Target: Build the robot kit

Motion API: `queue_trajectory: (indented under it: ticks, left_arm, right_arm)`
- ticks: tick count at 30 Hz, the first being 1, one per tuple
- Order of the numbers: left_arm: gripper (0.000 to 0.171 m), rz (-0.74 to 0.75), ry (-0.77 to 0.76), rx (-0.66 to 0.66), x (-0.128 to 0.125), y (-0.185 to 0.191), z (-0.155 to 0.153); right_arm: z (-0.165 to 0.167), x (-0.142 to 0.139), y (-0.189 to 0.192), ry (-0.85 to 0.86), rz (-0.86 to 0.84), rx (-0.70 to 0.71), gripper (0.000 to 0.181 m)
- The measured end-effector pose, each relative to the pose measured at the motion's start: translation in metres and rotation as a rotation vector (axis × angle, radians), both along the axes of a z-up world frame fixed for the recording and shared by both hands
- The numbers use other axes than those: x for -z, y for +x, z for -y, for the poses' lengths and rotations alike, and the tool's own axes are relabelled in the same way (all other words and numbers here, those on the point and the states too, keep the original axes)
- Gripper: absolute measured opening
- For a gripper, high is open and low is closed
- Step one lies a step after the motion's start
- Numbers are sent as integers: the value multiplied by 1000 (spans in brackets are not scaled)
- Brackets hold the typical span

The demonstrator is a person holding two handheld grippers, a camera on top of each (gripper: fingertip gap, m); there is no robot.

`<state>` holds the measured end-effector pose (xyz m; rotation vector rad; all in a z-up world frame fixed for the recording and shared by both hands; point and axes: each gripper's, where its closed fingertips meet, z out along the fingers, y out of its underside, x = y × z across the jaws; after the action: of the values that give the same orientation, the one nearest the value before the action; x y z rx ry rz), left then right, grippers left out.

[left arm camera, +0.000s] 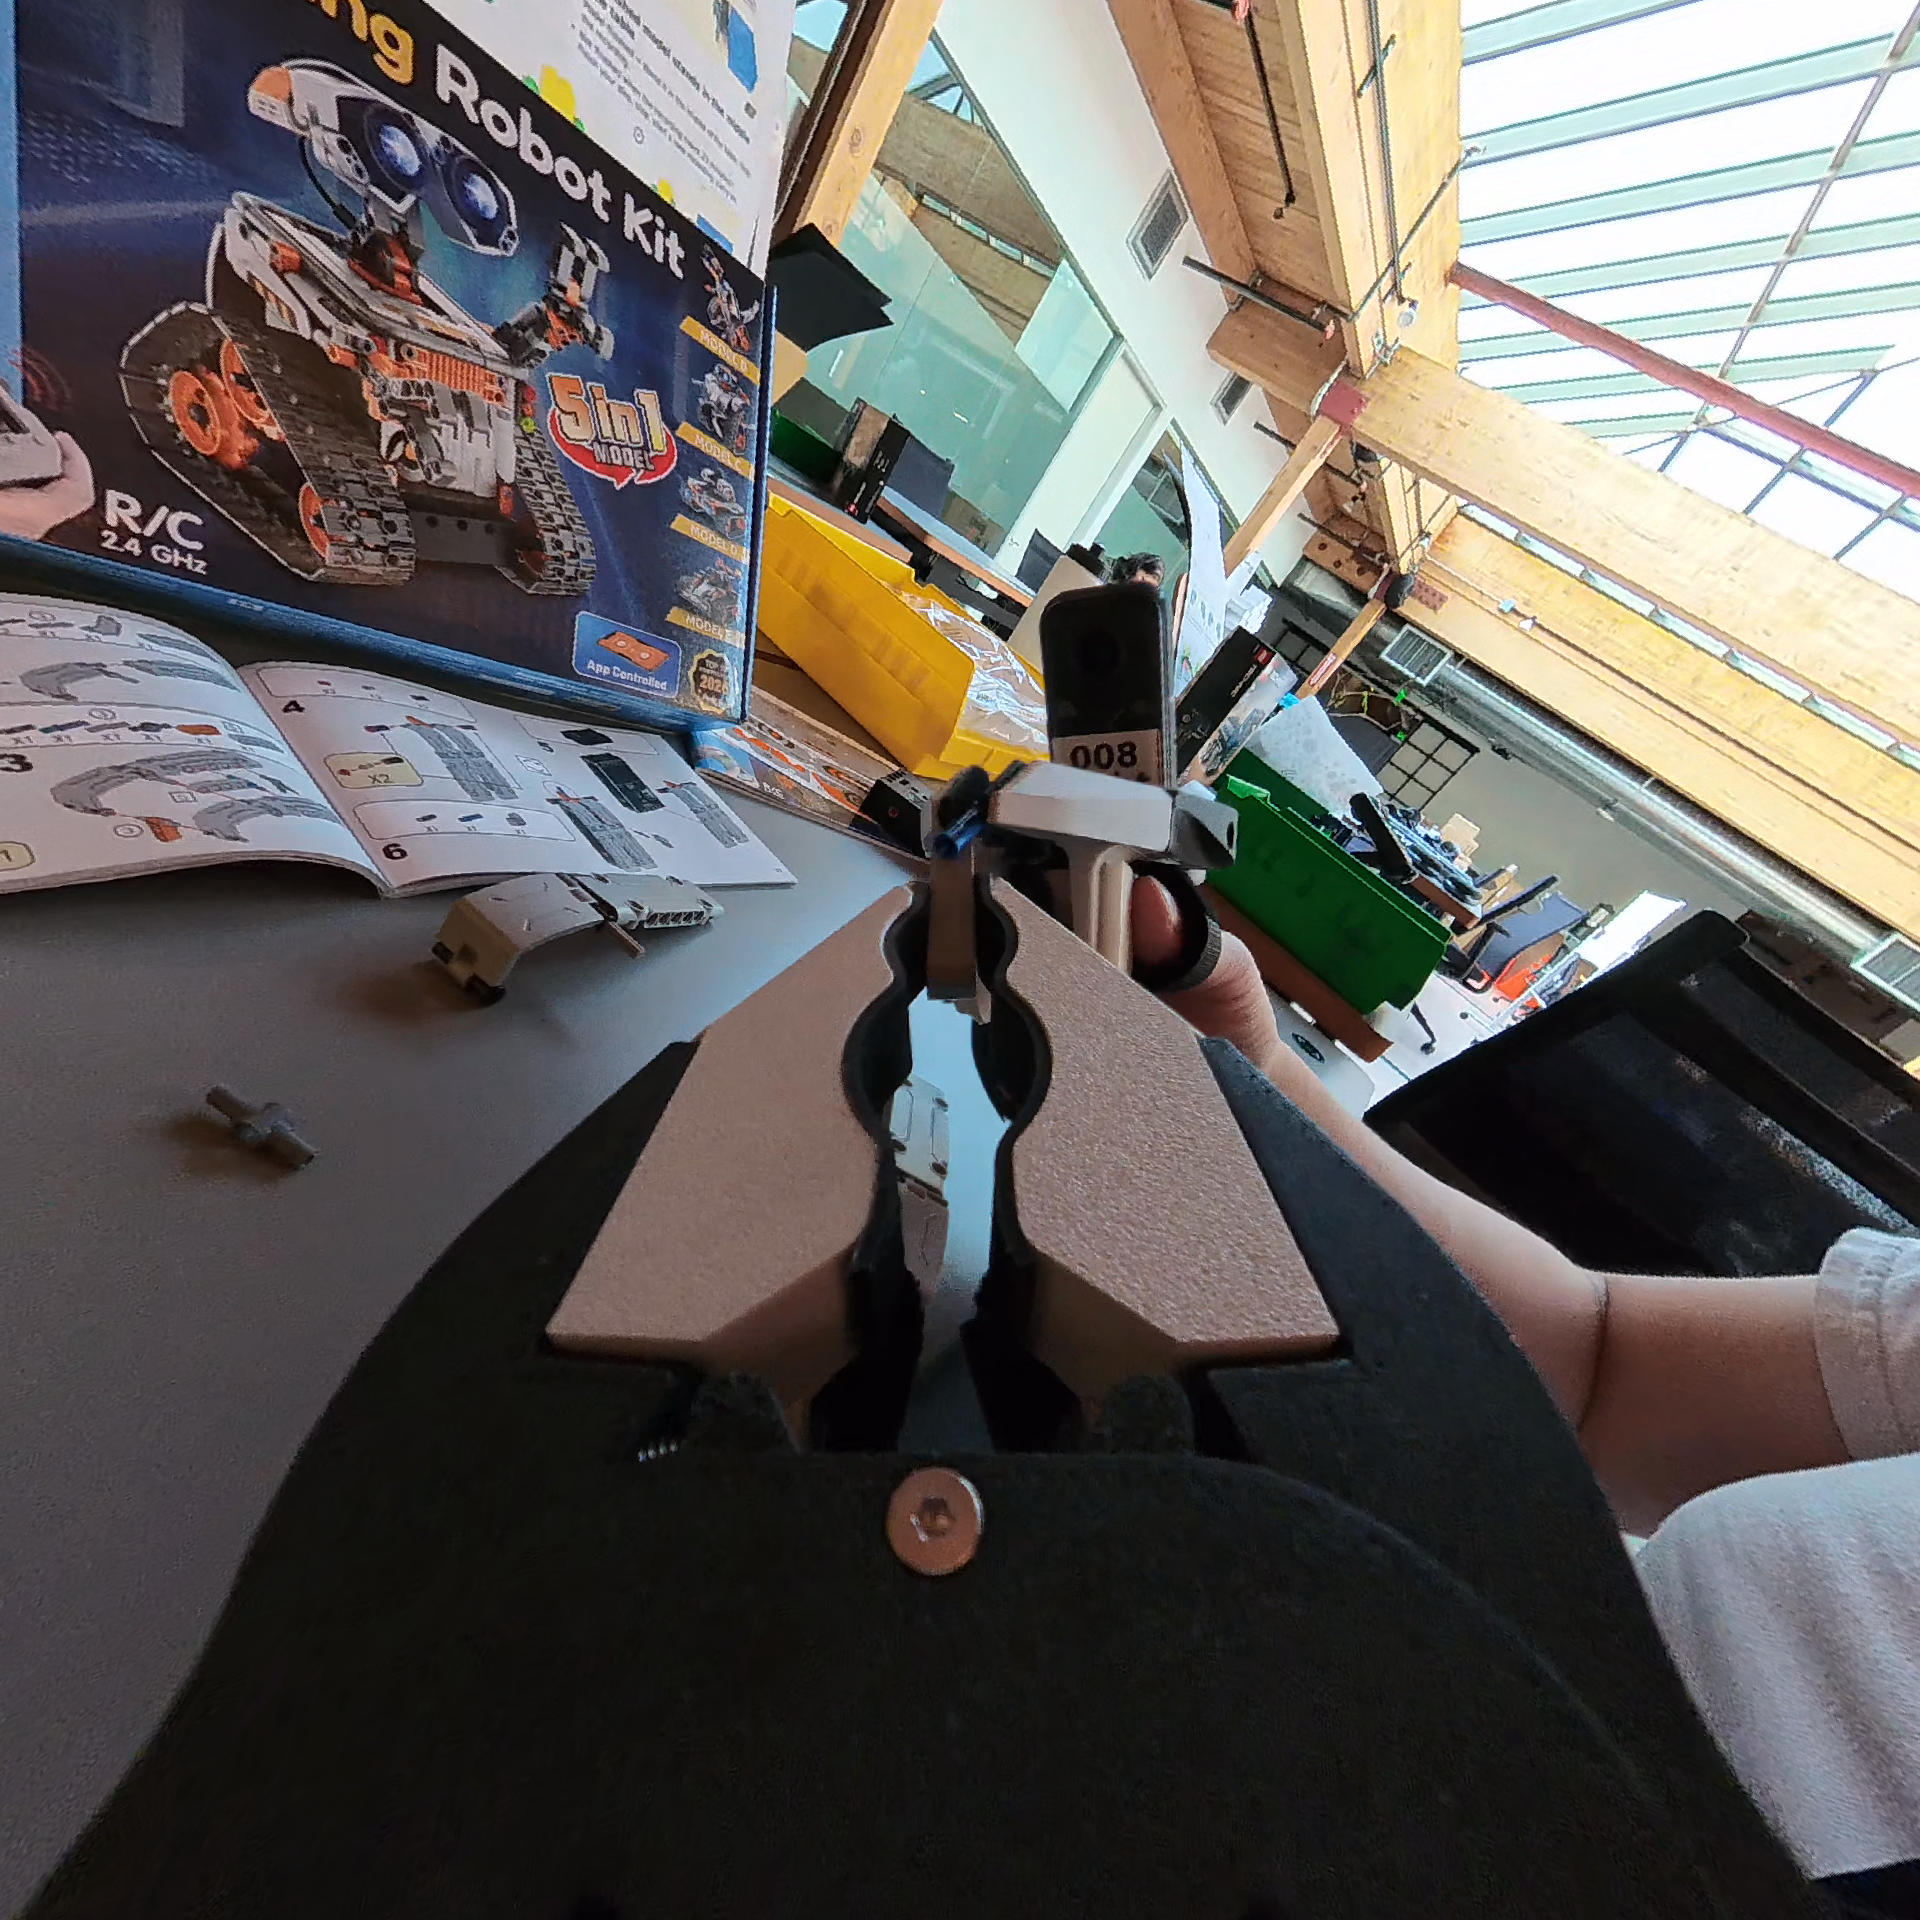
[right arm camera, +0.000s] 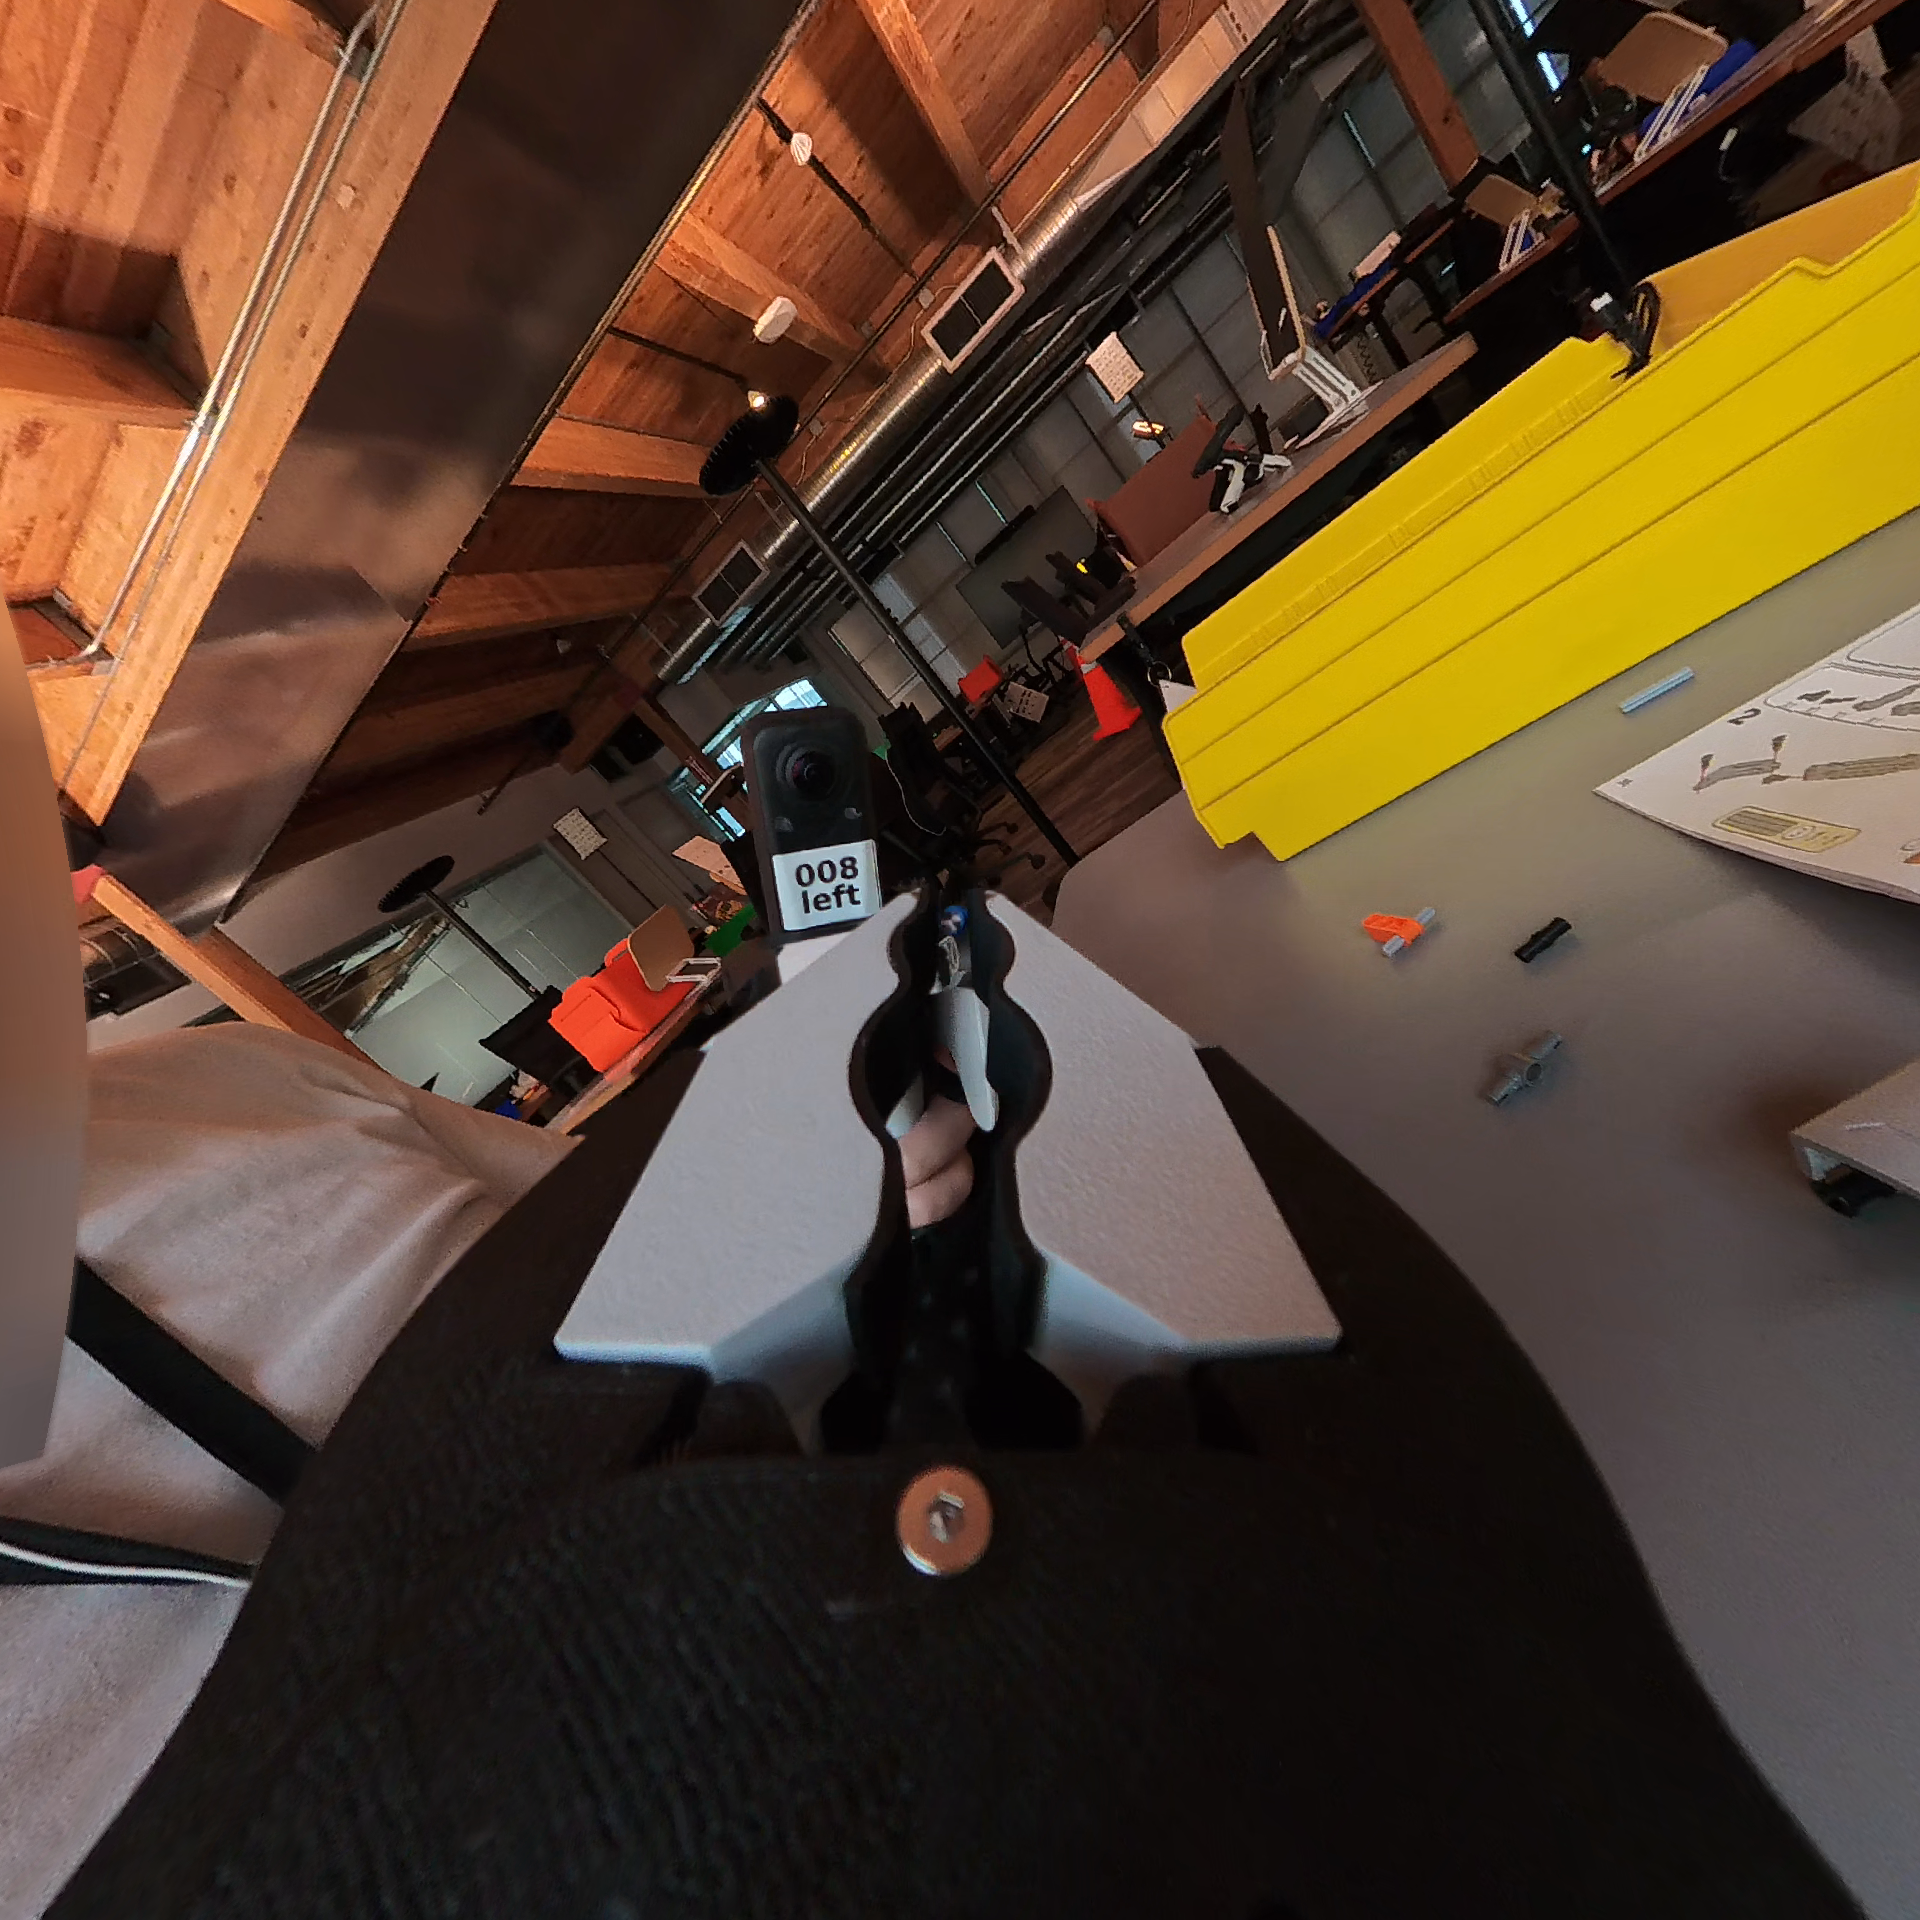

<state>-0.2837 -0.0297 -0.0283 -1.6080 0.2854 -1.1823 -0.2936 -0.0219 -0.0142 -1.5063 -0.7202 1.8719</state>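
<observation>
My left gripper (left arm camera: 951,920) is shut on a small grey building-kit part (left arm camera: 948,951) and holds it upright above the grey table (left arm camera: 312,1299). A black piece (left arm camera: 966,795) with a blue pin (left arm camera: 951,840) sits at the part's top. My right gripper (right arm camera: 951,920) faces the left one, tip to tip, and is shut on that black and blue piece (right arm camera: 956,920). The right gripper also shows in the left wrist view (left arm camera: 992,805), with its camera (left arm camera: 1107,686) above and a hand (left arm camera: 1195,966) on its handle. The left gripper's camera (right arm camera: 816,800) shows in the right wrist view.
A robot kit box (left arm camera: 395,343) stands behind an open instruction booklet (left arm camera: 364,790). A white curved assembly (left arm camera: 561,920) and a grey connector (left arm camera: 260,1127) lie on the table. A yellow bin (right arm camera: 1507,582), an orange piece (right arm camera: 1397,925), a black pin (right arm camera: 1541,940) and a green bin (left arm camera: 1330,914) are nearby. My left and right fingertips are right by each other. Left tips and right tips are each some 15 cm from the white curved assembly (left arm camera: 561,920).
</observation>
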Motion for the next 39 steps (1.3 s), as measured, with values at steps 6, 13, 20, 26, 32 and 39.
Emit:
queue_trajectory:
  ticks: [6, 13, 20, 26, 32, 39]
  left_arm:
    - [5, -1, -3, 27, 2, 5, 3]
    - [5, -11, 26, 53, -2, 7, 8]
    - [5, -128, 128, 78, -5, 10, 16]
    - [5, -288, 252, 112, -4, 12, 28]
    - [5, -313, 274, 144, -3, 14, 33]
    - [6, -301, 267, 177, -3, 17, 37]
  right_arm:
    - [4, 5, -3, 81, 68, -4, 3]
    - [8, 2, -1, 126, 62, -30, 3]
    - [19, -1, 3, 208, 66, -83, 4]
    - [32, -1, 6, 273, 82, -155, 4]
    - [38, 0, 8, 290, 84, -191, 4]
    - [43, 1, 11, 291, 89, -225, 4]
